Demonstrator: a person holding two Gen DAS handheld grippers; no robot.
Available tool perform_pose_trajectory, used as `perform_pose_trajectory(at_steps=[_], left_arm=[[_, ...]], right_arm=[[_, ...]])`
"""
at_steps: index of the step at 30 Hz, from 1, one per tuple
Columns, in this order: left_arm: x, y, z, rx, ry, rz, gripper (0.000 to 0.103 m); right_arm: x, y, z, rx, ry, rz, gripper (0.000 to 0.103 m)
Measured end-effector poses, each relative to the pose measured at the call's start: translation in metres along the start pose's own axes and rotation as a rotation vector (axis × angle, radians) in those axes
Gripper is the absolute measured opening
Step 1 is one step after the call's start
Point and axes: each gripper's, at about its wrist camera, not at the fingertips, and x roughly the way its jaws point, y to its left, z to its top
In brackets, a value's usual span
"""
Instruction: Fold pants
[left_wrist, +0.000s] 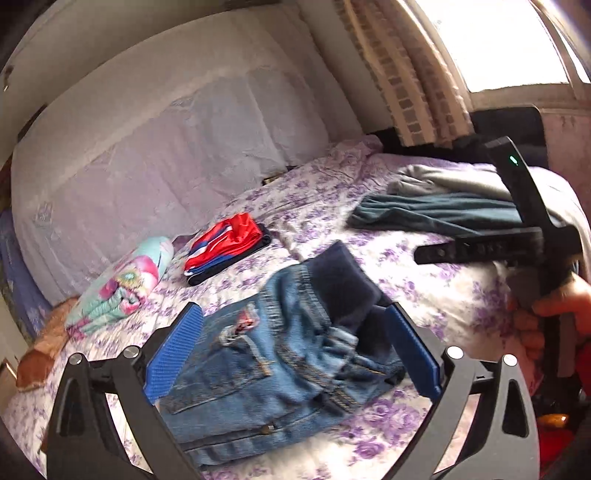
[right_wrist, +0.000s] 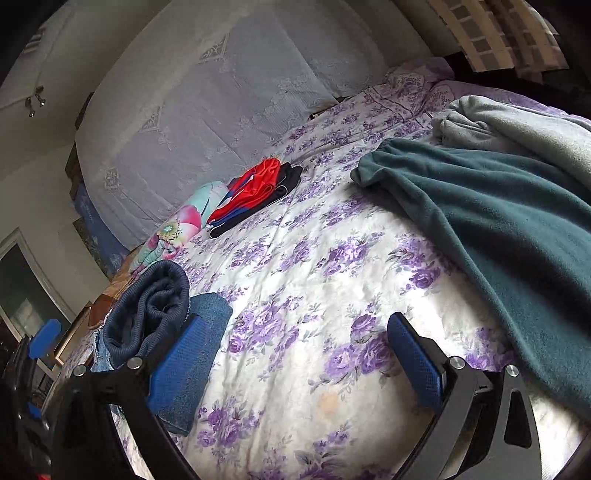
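Two grippers were in view, both released and grasping nothing. Toward the bed's left edge lay a floral bundle (left_wrist: 122, 286) and a red folded garment (left_wrist: 225, 249). The folded jeans (left_wrist: 280, 354) lay near the front edge under the left gripper (left_wrist: 293, 350). The right gripper (right_wrist: 295, 369) hovered over bare bedspread (right_wrist: 314, 258); teal pants (right_wrist: 498, 221) lay toward the right edge.

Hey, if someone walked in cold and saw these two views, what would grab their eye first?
Probably the folded blue jeans on the purple-flowered bedspread, lying between the blue pads of the open left hand-held gripper. Next, the shiny red shorts near the headboard, and the dark teal fleece pants spread along the right side.
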Motion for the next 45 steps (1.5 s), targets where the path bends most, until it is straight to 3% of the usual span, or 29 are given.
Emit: perform_pose_trajectory(at_steps=[4, 7, 9, 10, 12, 13, 15, 18, 21, 24, 25, 28, 29, 32, 36, 41, 43, 45], left_arm=[[0.010, 0.078, -0.010, -0.283, 0.096, 0.066, 0.096], [0.029, 0.109, -0.034, -0.418, 0.193, 0.023, 0.096], [0.052, 0.093, -0.055, -0.373, 0.296, -0.026, 0.096], [0.059, 0.078, -0.067, -0.330, 0.307, -0.008, 0.097], [0.050, 0.054, -0.082, -0.251, 0.197, 0.096, 0.097], [0.047, 0.051, -0.084, -0.251, 0.180, 0.114, 0.097], [0.048, 0.056, -0.085, -0.299, 0.189, 0.097, 0.097], [0.049, 0.059, -0.086, -0.301, 0.176, 0.088, 0.098], [0.048, 0.059, -0.086, -0.302, 0.166, 0.095, 0.098], [0.047, 0.059, -0.086, -0.304, 0.169, 0.090, 0.098], [0.048, 0.059, -0.085, -0.299, 0.168, 0.083, 0.098], [0.046, 0.050, -0.082, -0.250, 0.154, 0.108, 0.098], [0.047, 0.050, -0.082, -0.255, 0.157, 0.110, 0.098], [0.049, 0.055, -0.082, -0.279, 0.171, 0.093, 0.098], [0.050, 0.056, -0.082, -0.291, 0.178, 0.097, 0.099], [0.050, 0.056, -0.083, -0.292, 0.176, 0.098, 0.099], [0.050, 0.056, -0.083, -0.292, 0.176, 0.097, 0.099], [0.050, 0.056, -0.083, -0.292, 0.177, 0.098, 0.099]], right_arm=[[0.000, 0.000, 0.001, -0.004, -0.002, -0.011, 0.099], [-0.003, 0.006, 0.000, -0.031, -0.022, -0.064, 0.099], [-0.007, 0.016, 0.000, -0.075, -0.051, -0.110, 0.099], [-0.012, 0.024, -0.001, -0.102, -0.083, -0.139, 0.099], [-0.026, 0.045, 0.002, -0.157, -0.148, -0.134, 0.099], [-0.031, 0.058, 0.004, -0.181, -0.166, -0.101, 0.099], [-0.040, 0.087, 0.011, -0.244, -0.187, -0.047, 0.099], [-0.039, 0.136, 0.012, -0.406, -0.194, -0.043, 0.099], [-0.013, 0.163, -0.003, -0.581, -0.135, -0.157, 0.099], [0.023, 0.144, -0.027, -0.676, -0.014, -0.318, 0.099], [0.027, 0.129, -0.031, -0.674, -0.006, -0.310, 0.099], [0.027, 0.094, -0.018, -0.478, 0.080, -0.182, 0.099], [0.026, 0.095, -0.019, -0.486, 0.080, -0.178, 0.099], [0.016, 0.115, -0.021, -0.569, 0.015, -0.214, 0.099], [-0.008, 0.149, -0.001, -0.606, -0.143, -0.206, 0.099], [0.002, 0.178, 0.019, -0.615, -0.168, -0.158, 0.099], [0.020, 0.184, 0.014, -0.640, -0.123, -0.151, 0.099], [0.056, 0.183, 0.001, -0.681, 0.015, -0.190, 0.099]])
